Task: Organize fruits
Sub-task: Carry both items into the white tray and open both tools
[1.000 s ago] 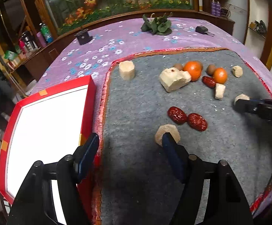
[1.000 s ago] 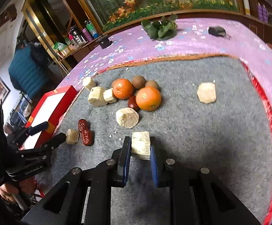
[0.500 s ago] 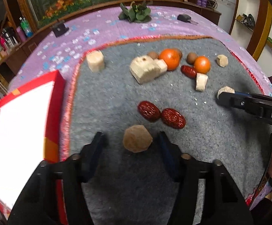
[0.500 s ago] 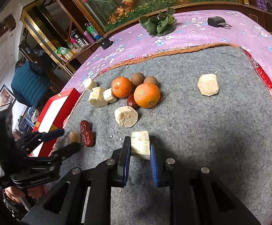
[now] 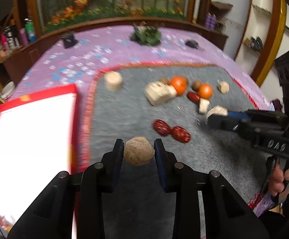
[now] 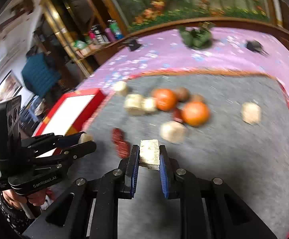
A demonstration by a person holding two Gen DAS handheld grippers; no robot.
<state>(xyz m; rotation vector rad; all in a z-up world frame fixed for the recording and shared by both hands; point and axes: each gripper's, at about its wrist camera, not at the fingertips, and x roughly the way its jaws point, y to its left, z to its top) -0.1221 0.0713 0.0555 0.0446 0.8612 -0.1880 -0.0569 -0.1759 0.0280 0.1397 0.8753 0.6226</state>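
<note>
The left gripper (image 5: 138, 151) has just been closing: a second ago its jaws stood wide, and now they pinch the round tan piece (image 5: 138, 153), low centre of the left wrist view. The red-rimmed box (image 5: 31, 131) lies left of those jaws, nearer this hand. The right gripper (image 6: 149, 155) clamps a pale block (image 6: 149, 153); blur hides whether either is lifted.

A green plant (image 5: 146, 35) sits on the purple floral tablecloth (image 5: 96, 53).
</note>
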